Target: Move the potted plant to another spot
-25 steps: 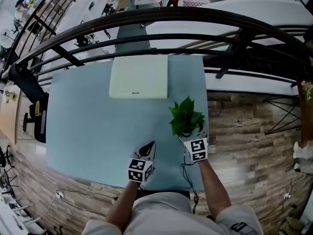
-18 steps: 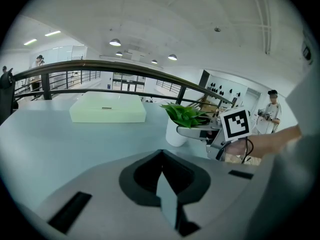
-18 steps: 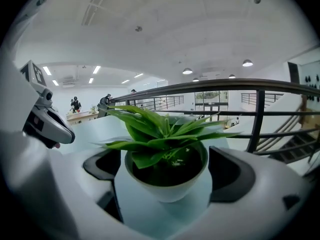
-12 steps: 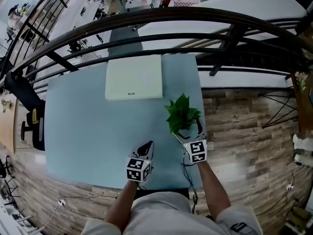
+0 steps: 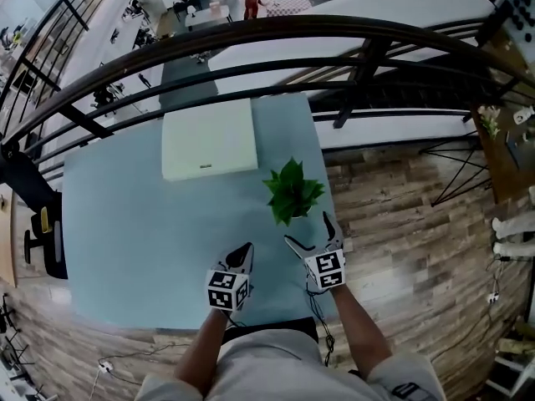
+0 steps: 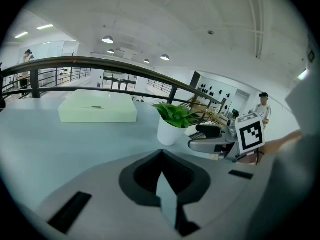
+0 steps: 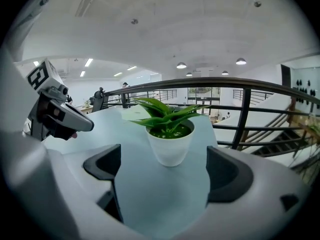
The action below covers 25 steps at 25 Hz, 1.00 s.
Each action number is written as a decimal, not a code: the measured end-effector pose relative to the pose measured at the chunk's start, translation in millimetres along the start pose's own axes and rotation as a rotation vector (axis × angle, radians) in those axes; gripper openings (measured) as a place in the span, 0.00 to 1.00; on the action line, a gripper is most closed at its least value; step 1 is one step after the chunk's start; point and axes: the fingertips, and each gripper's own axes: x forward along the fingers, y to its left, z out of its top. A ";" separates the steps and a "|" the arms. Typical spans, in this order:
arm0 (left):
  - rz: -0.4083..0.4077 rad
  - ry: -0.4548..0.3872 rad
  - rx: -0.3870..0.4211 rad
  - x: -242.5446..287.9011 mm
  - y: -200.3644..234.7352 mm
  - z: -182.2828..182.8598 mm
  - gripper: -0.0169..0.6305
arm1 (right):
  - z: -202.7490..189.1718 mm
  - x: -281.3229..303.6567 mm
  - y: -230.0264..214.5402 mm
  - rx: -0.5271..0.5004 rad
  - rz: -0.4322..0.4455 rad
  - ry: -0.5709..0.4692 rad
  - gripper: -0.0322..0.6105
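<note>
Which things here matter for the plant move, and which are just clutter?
In the job:
potted plant, standing on the table
right gripper, fingers apart, pot ahead of them, not held

Lying about:
pale flat box
left gripper, shut, empty
railing behind the table

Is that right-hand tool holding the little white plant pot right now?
No, the right gripper has its jaws wide apart, and the white pot of green leaves sits on the pale blue table beyond them.
</note>
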 end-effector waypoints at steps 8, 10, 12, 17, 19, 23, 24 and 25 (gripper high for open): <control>-0.046 -0.017 -0.004 -11.6 -5.0 -3.1 0.05 | -12.8 -36.0 20.7 0.038 -0.049 0.058 0.72; -0.053 -0.023 -0.007 -17.3 -4.0 -5.5 0.05 | -13.3 -41.4 30.5 0.043 -0.052 0.071 0.59; -0.054 -0.031 -0.012 -24.2 -1.2 -7.2 0.05 | -9.8 -43.9 44.4 0.043 -0.034 0.072 0.39; -0.036 -0.060 -0.028 -48.3 11.9 -9.2 0.05 | 6.7 -43.2 81.2 -0.012 0.019 0.061 0.18; -0.019 -0.076 -0.034 -60.4 19.3 -8.0 0.05 | 15.8 -41.7 94.3 -0.031 0.033 0.057 0.05; 0.030 -0.124 -0.054 -86.4 37.9 -3.0 0.05 | 33.4 -35.9 130.5 -0.054 0.094 0.044 0.05; 0.041 -0.137 -0.061 -91.5 42.0 -0.8 0.05 | 37.5 -33.8 137.7 -0.068 0.103 0.040 0.05; 0.051 -0.149 -0.069 -96.2 45.5 1.2 0.05 | 41.2 -31.7 143.6 -0.080 0.108 0.038 0.05</control>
